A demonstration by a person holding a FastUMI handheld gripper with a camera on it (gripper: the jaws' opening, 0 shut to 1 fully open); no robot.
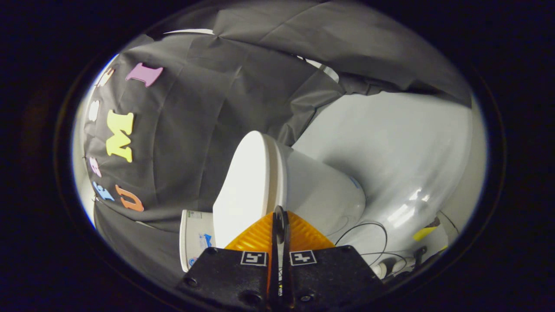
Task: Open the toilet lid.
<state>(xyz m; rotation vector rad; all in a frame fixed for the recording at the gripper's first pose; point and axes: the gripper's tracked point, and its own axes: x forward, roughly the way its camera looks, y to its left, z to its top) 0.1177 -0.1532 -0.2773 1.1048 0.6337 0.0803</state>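
Note:
The view is rolled on its side. The white toilet lid (243,190) lies flat against the toilet bowl (321,190), and its rim runs straight down into my fingers. My gripper (280,215) has its orange fingers (303,236) pressed together with only a thin white strip of the lid's front edge between them. The fingertips sit right at the seam between lid and bowl. The lid's near end is hidden behind the fingers.
The toilet tank (196,242) with a sticker stands behind the lid. A glossy white floor (390,147) spreads beyond the bowl, with thin black cables (366,225), white plugs and a bit of yellow tape (422,234) on it. Black cloth hangs all around.

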